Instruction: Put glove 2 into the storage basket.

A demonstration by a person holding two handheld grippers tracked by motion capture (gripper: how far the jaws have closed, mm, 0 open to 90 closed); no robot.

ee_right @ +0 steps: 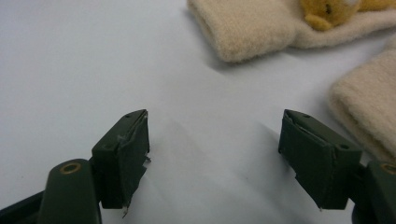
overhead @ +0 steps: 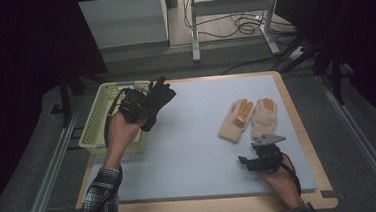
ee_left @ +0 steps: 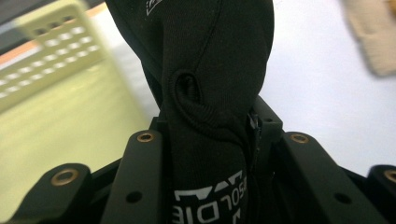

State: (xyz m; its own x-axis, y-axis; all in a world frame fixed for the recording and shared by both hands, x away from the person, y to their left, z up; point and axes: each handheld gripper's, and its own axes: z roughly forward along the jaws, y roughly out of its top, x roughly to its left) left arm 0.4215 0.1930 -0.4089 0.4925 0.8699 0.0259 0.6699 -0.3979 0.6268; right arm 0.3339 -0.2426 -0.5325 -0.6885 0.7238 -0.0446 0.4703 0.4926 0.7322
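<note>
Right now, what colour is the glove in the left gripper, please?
Black glove with white lettering, clearest in the left gripper view.

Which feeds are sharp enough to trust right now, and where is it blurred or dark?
High view: dim, black at both sides, mat evenly lit. Left gripper view: black glove in the left tool sharp, basket and background smeared. Right gripper view: right tool crisp, cream gloves slightly soft.
</note>
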